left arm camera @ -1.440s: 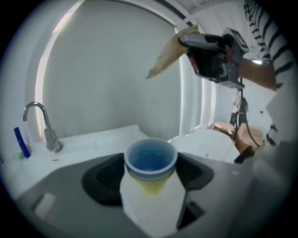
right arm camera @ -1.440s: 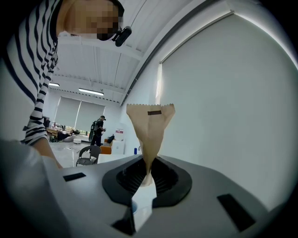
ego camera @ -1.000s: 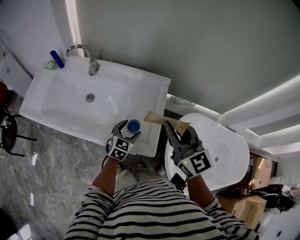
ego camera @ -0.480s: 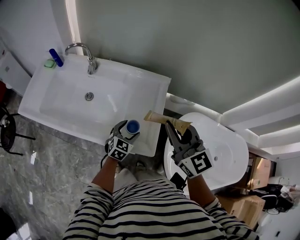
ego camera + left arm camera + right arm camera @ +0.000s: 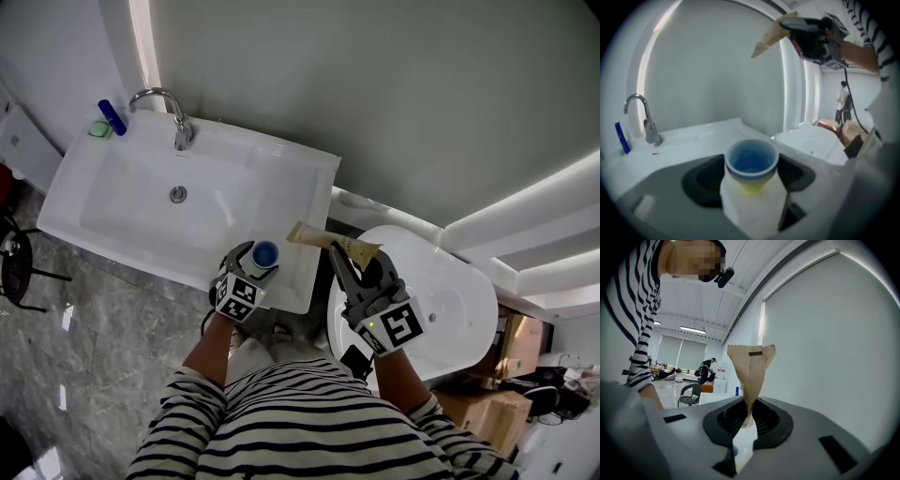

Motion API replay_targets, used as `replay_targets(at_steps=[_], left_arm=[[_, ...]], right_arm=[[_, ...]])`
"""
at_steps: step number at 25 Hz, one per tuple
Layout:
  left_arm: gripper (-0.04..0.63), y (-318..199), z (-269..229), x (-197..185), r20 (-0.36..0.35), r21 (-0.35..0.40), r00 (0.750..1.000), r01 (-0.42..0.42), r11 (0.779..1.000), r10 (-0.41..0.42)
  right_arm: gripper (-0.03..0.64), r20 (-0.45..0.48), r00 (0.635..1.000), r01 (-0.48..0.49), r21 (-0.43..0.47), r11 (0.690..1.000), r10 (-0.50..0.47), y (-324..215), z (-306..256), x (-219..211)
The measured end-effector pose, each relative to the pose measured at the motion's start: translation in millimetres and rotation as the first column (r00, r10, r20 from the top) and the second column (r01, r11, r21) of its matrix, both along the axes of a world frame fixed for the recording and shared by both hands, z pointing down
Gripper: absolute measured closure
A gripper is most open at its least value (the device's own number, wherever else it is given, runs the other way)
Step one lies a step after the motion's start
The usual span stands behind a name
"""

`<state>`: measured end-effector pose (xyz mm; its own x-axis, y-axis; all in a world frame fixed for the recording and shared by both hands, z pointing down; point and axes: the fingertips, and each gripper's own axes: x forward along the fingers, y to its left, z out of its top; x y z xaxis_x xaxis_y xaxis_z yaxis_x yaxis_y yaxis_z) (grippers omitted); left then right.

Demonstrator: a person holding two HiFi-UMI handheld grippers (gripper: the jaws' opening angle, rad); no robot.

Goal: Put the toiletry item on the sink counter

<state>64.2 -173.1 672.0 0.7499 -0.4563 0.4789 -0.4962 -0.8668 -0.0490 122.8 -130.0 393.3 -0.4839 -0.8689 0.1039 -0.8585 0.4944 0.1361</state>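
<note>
Your white sink [image 5: 112, 202] fills the table's left. Your left gripper [image 5: 253, 259] is clamped on a pale, blue-capped bottle [image 5: 266, 253] over the table's front right corner. Your right gripper [image 5: 359, 258] pinches a tan tube [image 5: 319, 237] in the air at the table's right edge — its dark mark is too small to read.

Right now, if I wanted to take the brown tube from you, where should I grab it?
Pinch the brown tube at its wide, flat crimped end, which sticks out free toward the sink. Come in from the sink side, because the right hand-held gripper is shut on the other end. Squeezing the two flat faces should hold best.
</note>
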Motion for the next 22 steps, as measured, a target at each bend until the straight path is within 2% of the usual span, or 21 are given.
replay_targets(at_steps=[6,14,22], left_arm=[[0.210,0,0,2,0.010,-0.007,1.000,-0.021,1.000,0.022],[0.204,1,-28,3,-0.023,0.029,0.998,-0.050,0.998,0.051],[0.215,-3,-73,-10,-0.090,0.076,0.996,-0.009,0.997,0.015]], right_arm=[[0.589,0.007,1.000,-0.003,-0.001,1.000,0.003,-2,1,3],[0.589,0.026,1.000,0.001,0.014,1.000,-0.002,-3,-2,0],[0.588,0.056,0.998,0.013,0.029,0.999,-0.015,-7,-3,-5]])
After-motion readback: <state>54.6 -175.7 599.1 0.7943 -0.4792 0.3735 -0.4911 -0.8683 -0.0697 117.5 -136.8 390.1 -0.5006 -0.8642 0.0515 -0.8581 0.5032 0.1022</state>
